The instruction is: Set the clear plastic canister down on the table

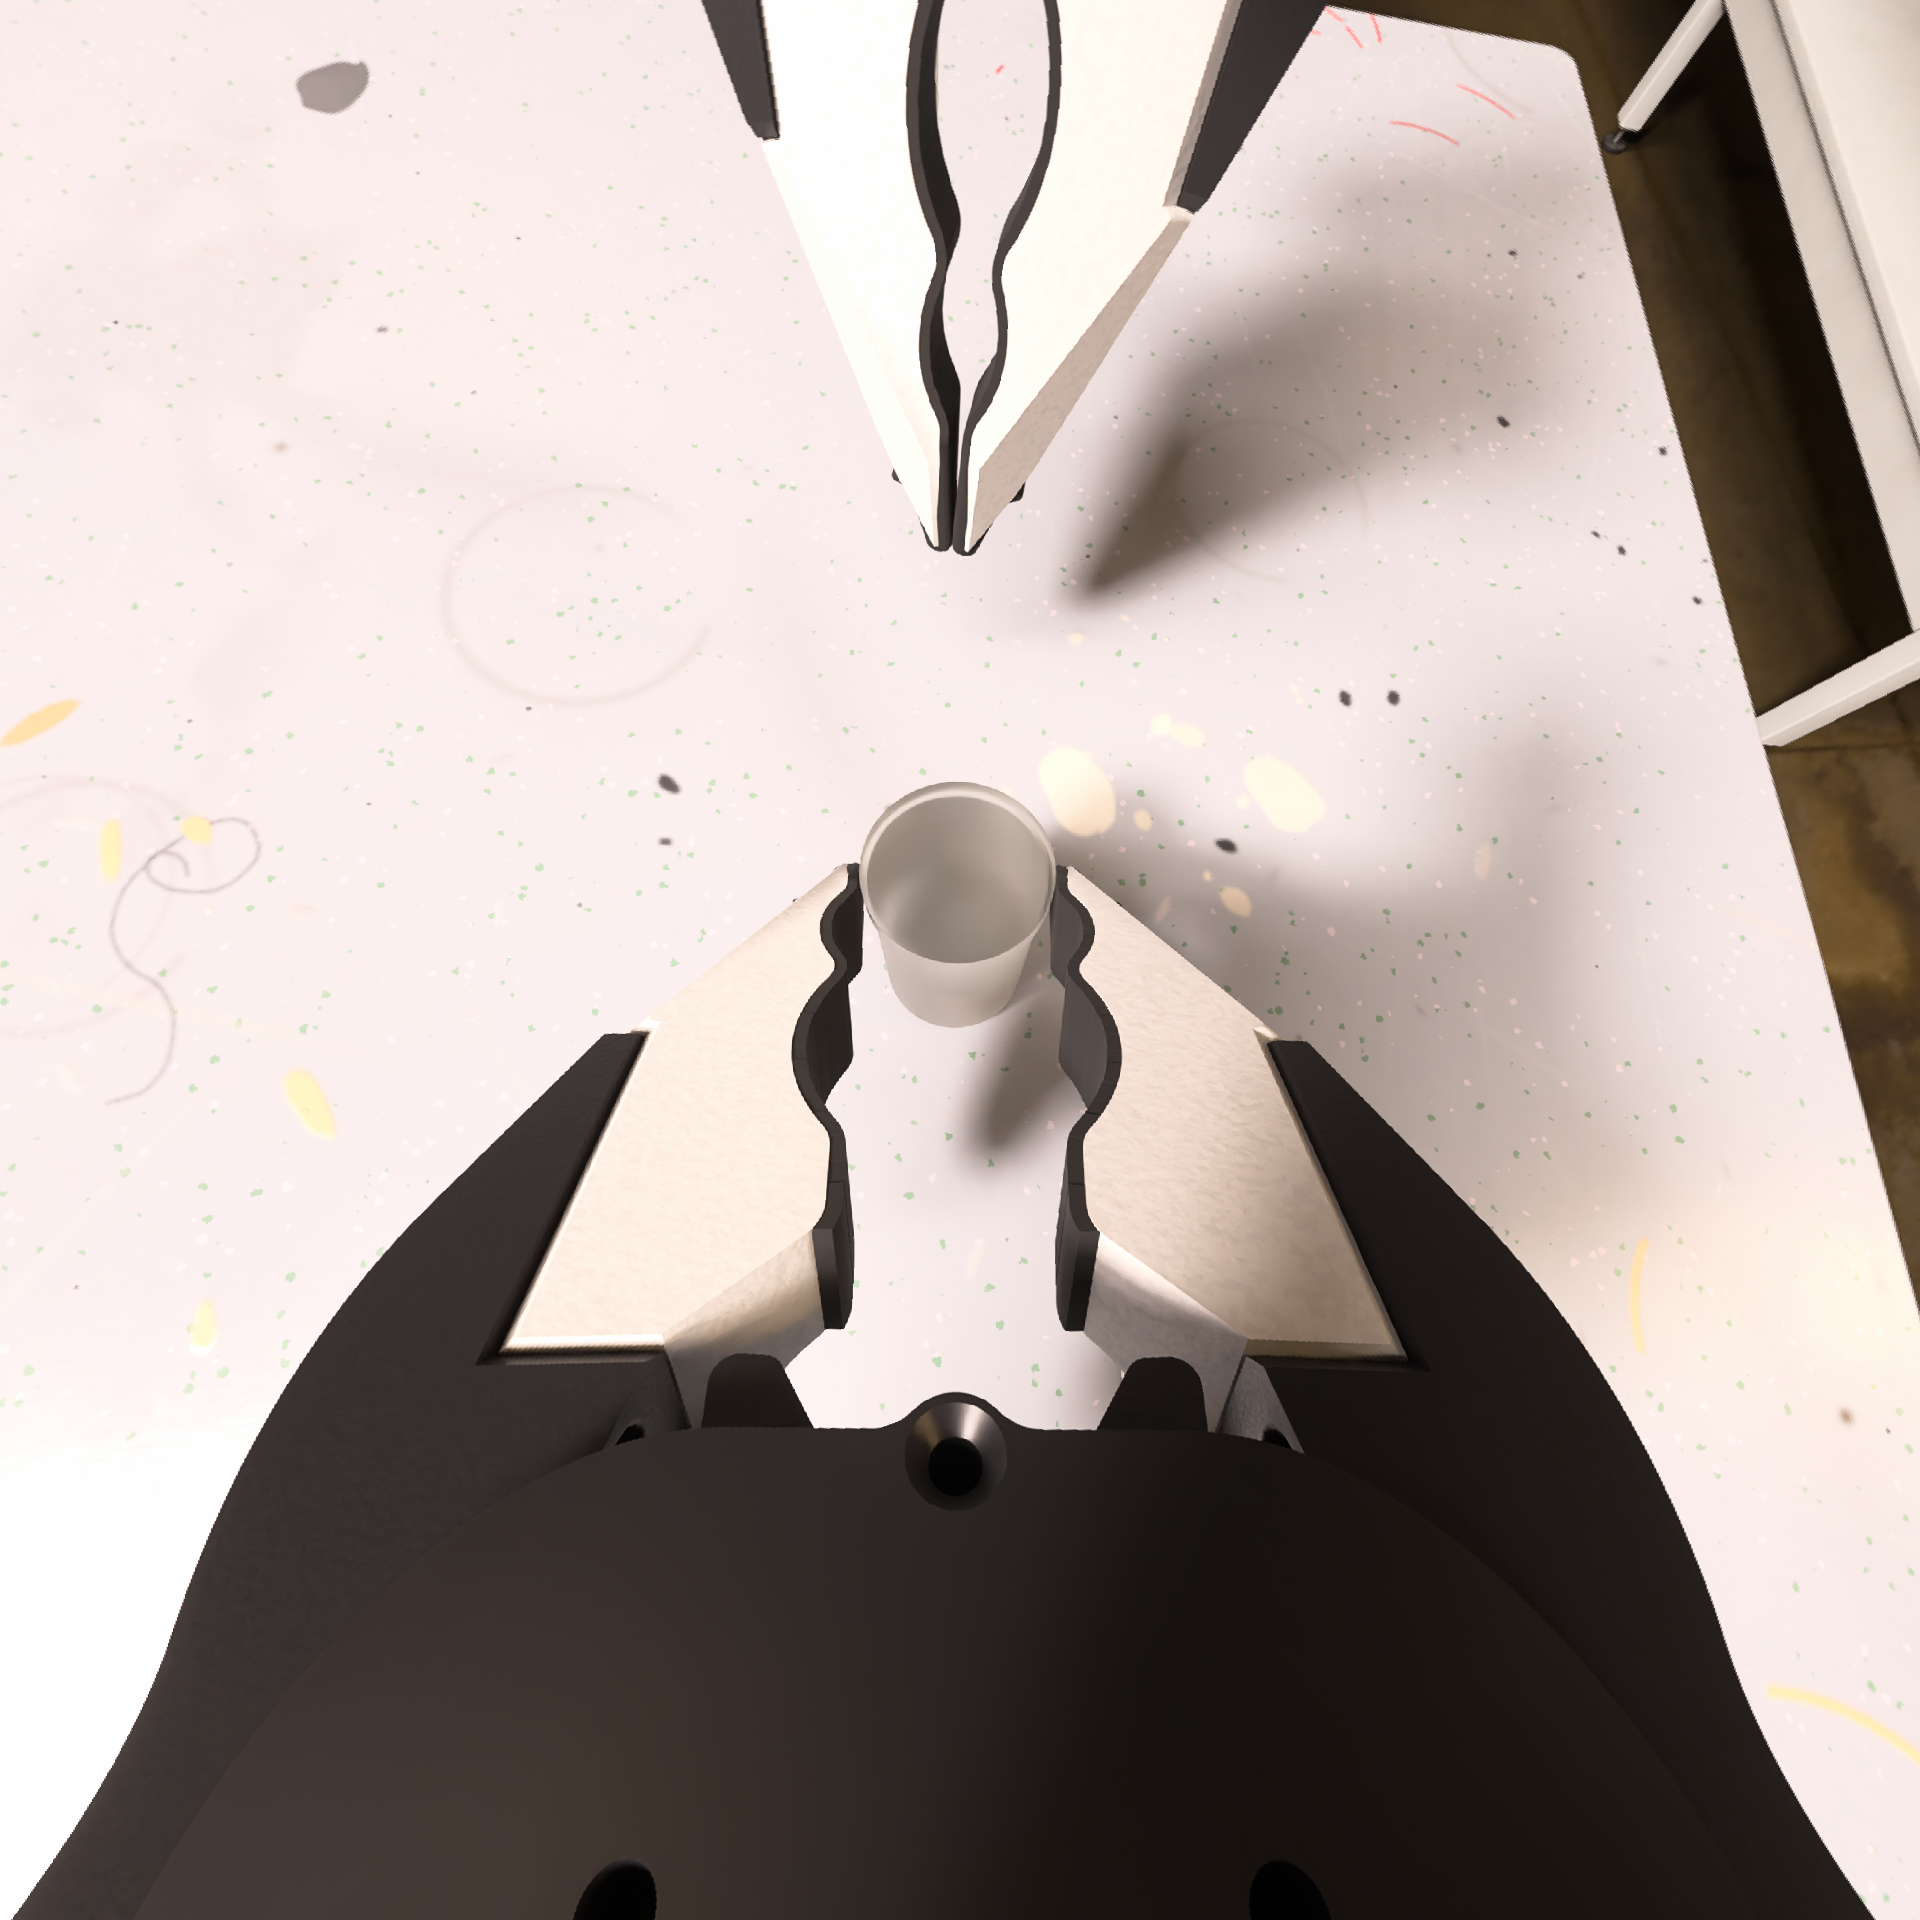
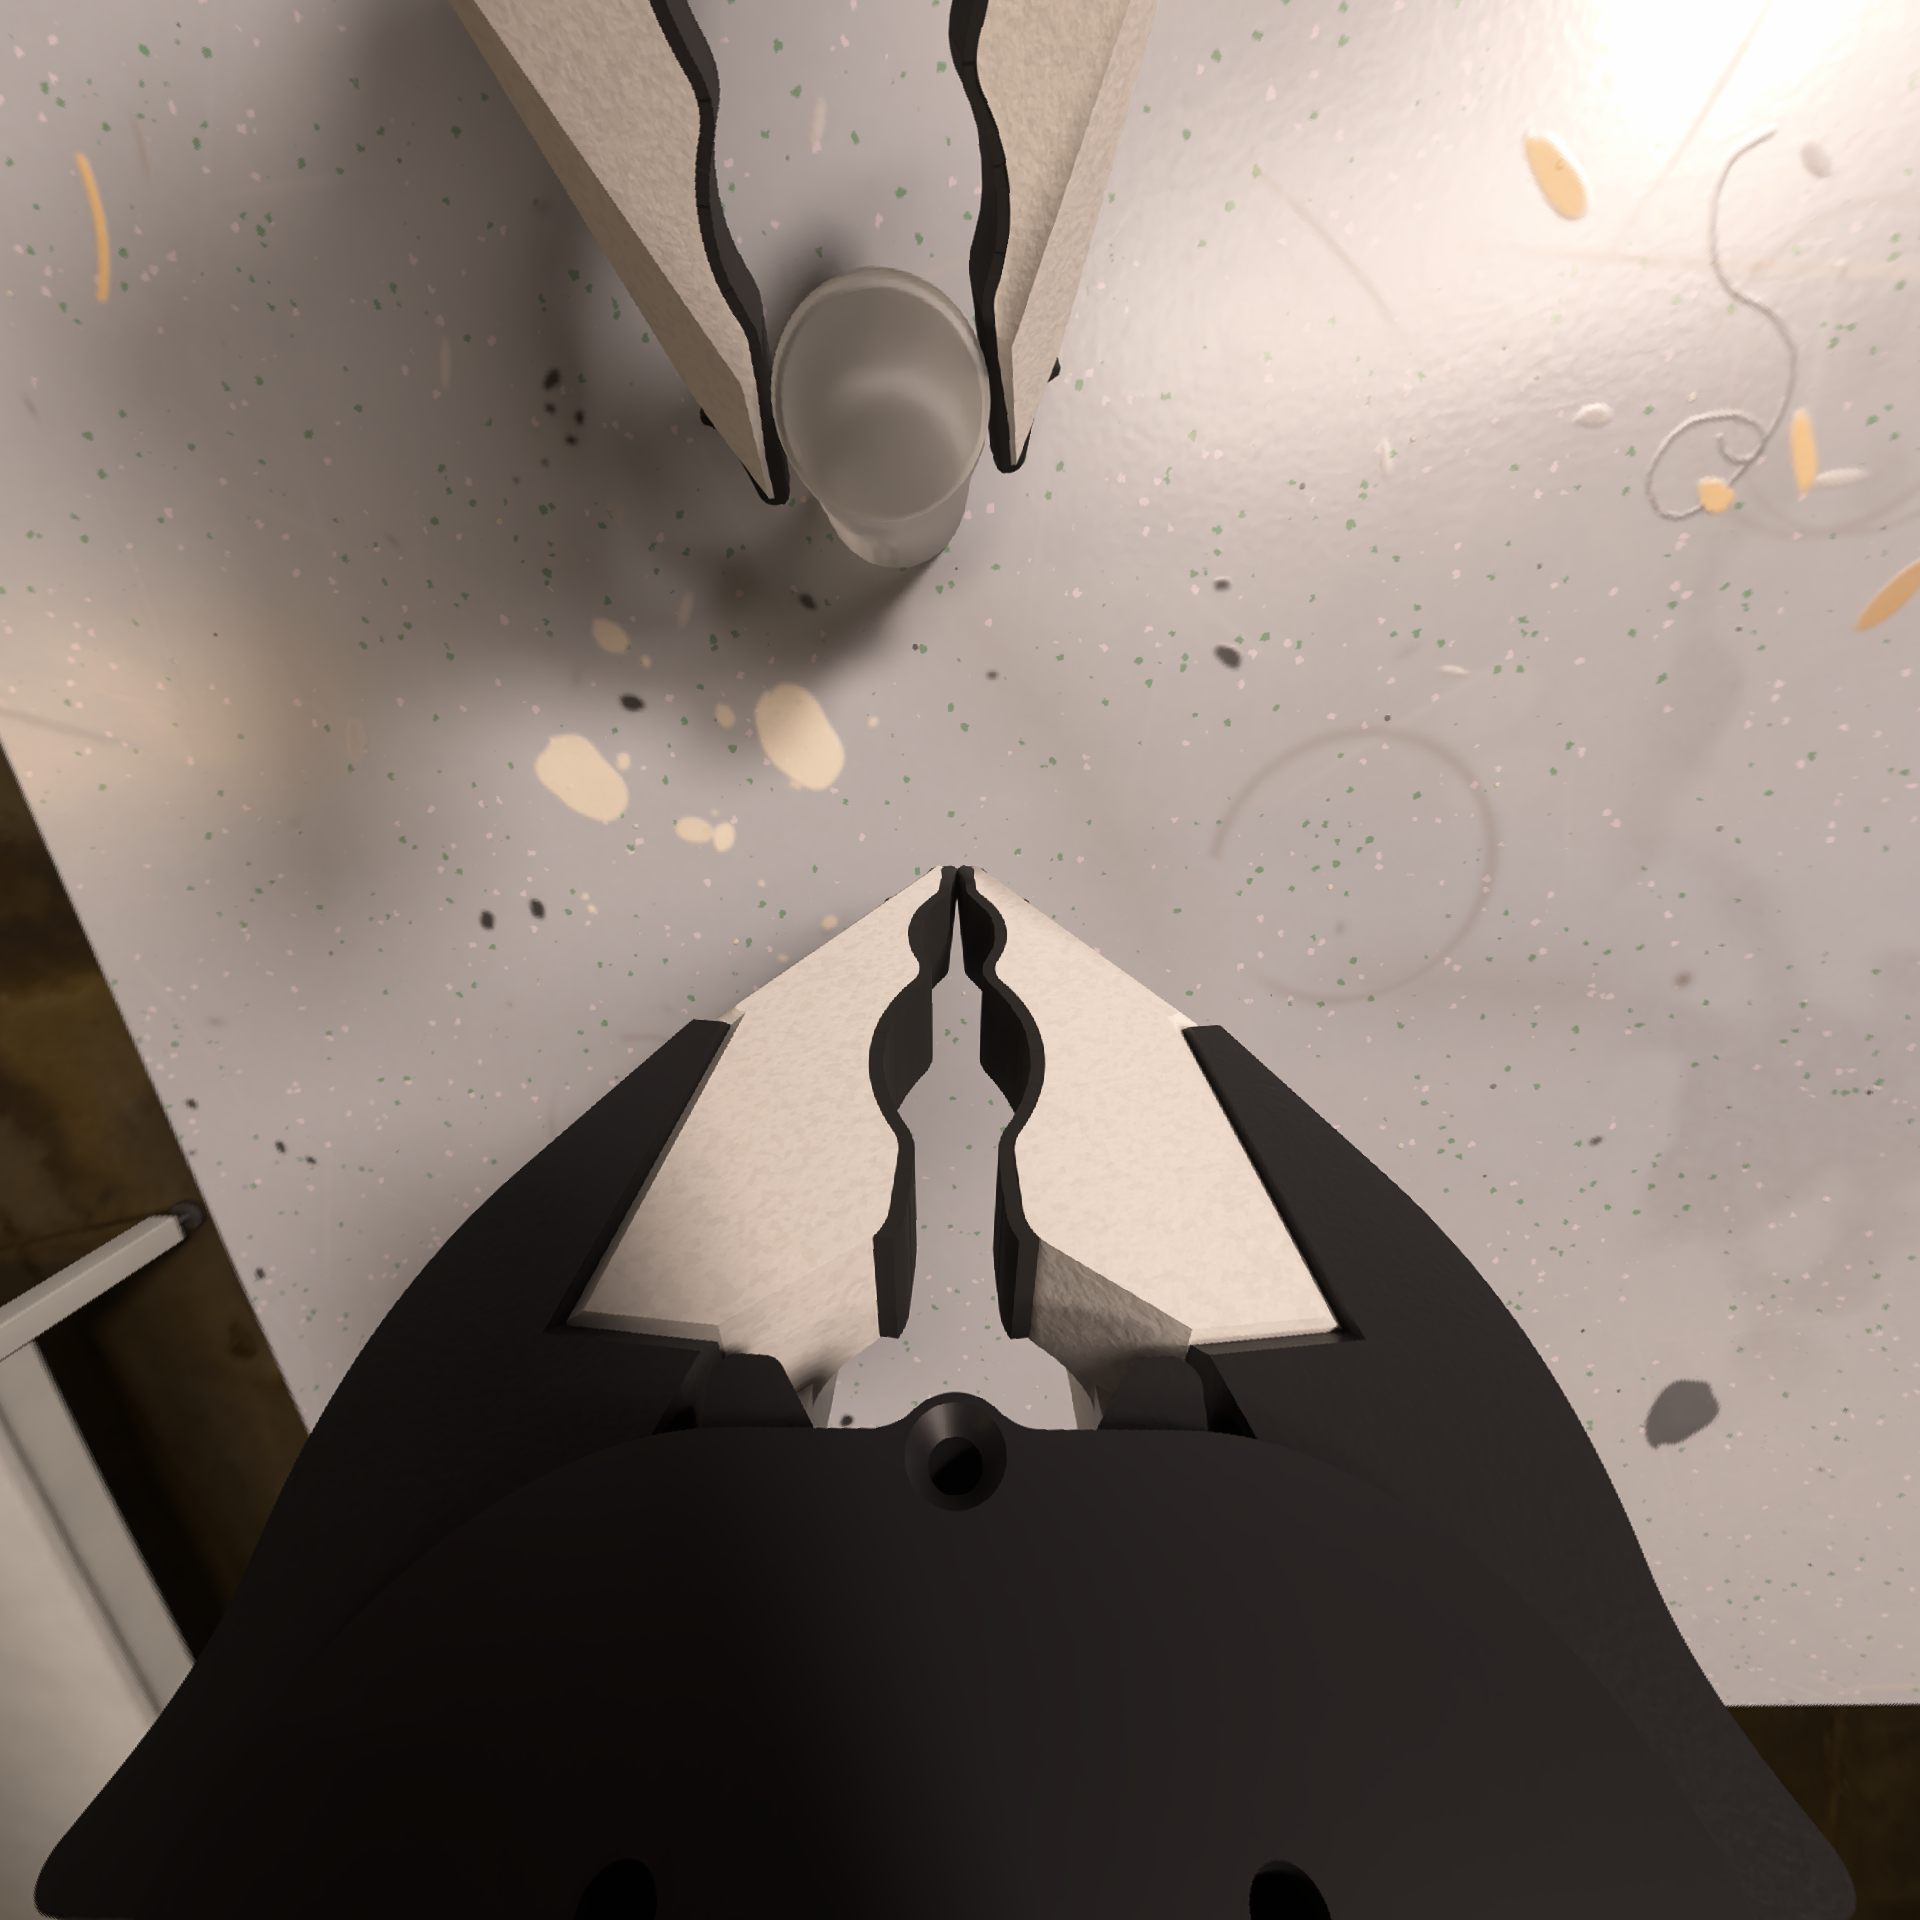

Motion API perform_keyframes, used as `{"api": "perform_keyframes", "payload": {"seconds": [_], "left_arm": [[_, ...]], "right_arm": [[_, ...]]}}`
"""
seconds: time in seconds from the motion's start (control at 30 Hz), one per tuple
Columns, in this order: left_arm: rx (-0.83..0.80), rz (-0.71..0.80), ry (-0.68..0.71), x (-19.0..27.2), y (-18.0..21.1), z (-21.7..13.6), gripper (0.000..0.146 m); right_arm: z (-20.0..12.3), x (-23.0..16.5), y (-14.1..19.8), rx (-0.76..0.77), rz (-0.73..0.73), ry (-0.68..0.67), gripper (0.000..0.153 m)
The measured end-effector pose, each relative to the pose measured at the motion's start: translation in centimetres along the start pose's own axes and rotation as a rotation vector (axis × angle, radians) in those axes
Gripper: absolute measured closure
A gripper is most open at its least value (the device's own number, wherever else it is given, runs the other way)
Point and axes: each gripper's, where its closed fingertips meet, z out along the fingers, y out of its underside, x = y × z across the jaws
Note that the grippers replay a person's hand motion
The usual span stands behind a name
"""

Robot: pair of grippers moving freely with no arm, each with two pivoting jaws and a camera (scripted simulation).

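The clear plastic canister (image 1: 954,920) is a small open-topped cup, upright, between the fingertips of my left gripper (image 1: 958,883). The jaws press its rim from both sides. Its shadow falls on the white speckled table (image 1: 416,520) a little apart from it, so it looks held just above the surface. In the right wrist view the canister (image 2: 883,436) sits between the left gripper's tips (image 2: 890,473). My right gripper (image 2: 954,873) is shut and empty. It faces the left one (image 1: 951,545) a short way off over the table.
The table's edge runs down the right side in the left wrist view, with brown floor and a white furniture frame (image 1: 1829,416) beyond it. That frame (image 2: 62,1403) is at the lower left in the right wrist view. Paint spots and scribbles mark the table top (image 2: 1455,1039).
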Motion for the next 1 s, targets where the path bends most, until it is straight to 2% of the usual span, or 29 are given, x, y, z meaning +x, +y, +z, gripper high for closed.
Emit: {"api": "perform_keyframes", "payload": {"seconds": [0.13, 0.23, 0.37, 0.5, 0.53, 0.6, 0.77, 0.93, 1.0], "left_arm": [[0.002, 0.004, -0.01, 0.0, 0.0, 0.0, 0.11], [0.004, 0.009, -0.017, 0.0, 0.0, -0.1, 0.11], [0.007, 0.017, -0.026, 0.0, 0.0, -0.1, 0.11], [0.012, 0.021, -0.046, -0.2, 0.0, -0.2, 0.11], [0.014, 0.019, -0.056, -0.4, 0.0, -0.2, 0.11], [0.016, 0.015, -0.072, -0.6, 0.0, -0.3, 0.11], [0.021, -0.004, -0.11, -1.4, 0.3, -0.8, 0.11], [0.022, -0.02, -0.114, -1.7, 0.4, -1.0, 0.11], [0.021, -0.023, -0.111, -1.7, 0.4, -1.0, 0.11]], "right_arm": [[-0.1, 0.1, 0.0, 0.049, -0.016, 0.057, 0.153], [-0.5, 0.6, -0.5, 0.157, 0.003, 0.091, 0.153], [-2.7, 2.1, -2.4, 0.426, 0.015, 0.171, 0.15], [-6.4, 4.8, -4.3, 0.788, 0.018, 0.367, 0.147], [-7.5, 5.4, -4.4, 0.877, 0.039, 0.412, 0.146], [-9.2, 6.5, -3.8, 0.961, 0.079, 0.463, 0.146], [-11.4, 9.2, -0.4, 1.019, 0.207, 0.575, 0.142], [-12.9, 12.0, 4.1, 0.852, 0.269, 0.799, 0.14], [-12.8, 12.7, 6.1, 0.776, 0.333, 0.788, 0.135]]}}
